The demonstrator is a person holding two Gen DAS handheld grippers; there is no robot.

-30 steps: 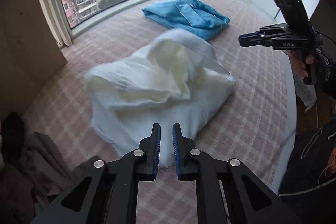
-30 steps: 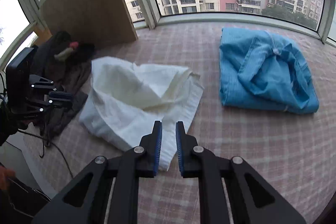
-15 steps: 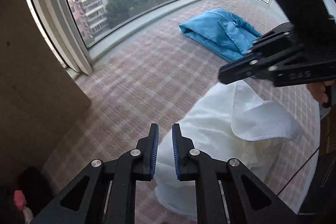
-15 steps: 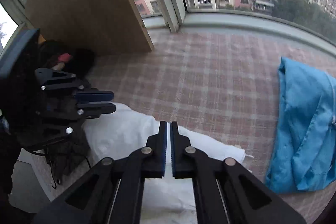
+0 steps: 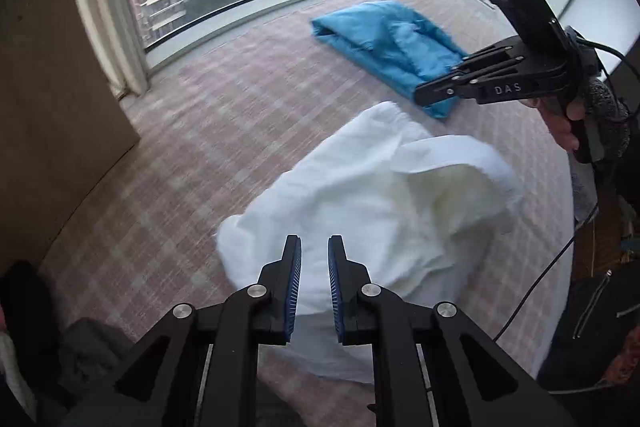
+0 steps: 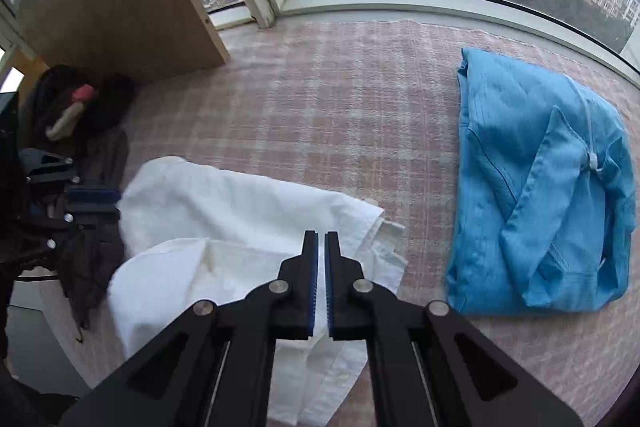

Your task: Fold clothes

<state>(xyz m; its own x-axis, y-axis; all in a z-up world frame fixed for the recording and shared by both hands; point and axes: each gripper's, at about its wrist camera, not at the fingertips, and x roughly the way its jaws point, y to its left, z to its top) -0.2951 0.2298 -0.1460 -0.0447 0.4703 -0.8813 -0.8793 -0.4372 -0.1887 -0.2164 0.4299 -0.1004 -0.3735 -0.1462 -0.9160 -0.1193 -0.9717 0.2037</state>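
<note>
**Checker:** White garment (image 6: 240,211), one item. It lies rumpled on the plaid-covered counter (image 6: 340,107), below both your tools. What sits around it, from the left?

**Lister:** Far left is a dark clothes pile (image 6: 92,107), just beside the garment's left edge. Next is your left gripper (image 5: 314,267), fingers parted with nothing between them, hovering over the near left end. The garment comes after that. Then your right gripper (image 6: 321,267), fingers clenched on nothing that I can see. Far right is a blue garment (image 6: 532,187), folded and well apart.

**Checker:** Axis and heading?

**Lister:** In the right wrist view the long axis runs from far left to near right. A loose flap is doubled over the near half, and a hemmed corner sticks out to the right. You cannot tell collar from hem in this heap.

**Checker:** Hazards?

**Lister:** There are three, by my judgement.
- Pinch where the flap overlaps and you may take several layers, so the whole heap drags instead of turning.
- Pull left and the edge may catch the dark pile.
- Fold before the flap is flattened and the creases will be shut inside.
</note>
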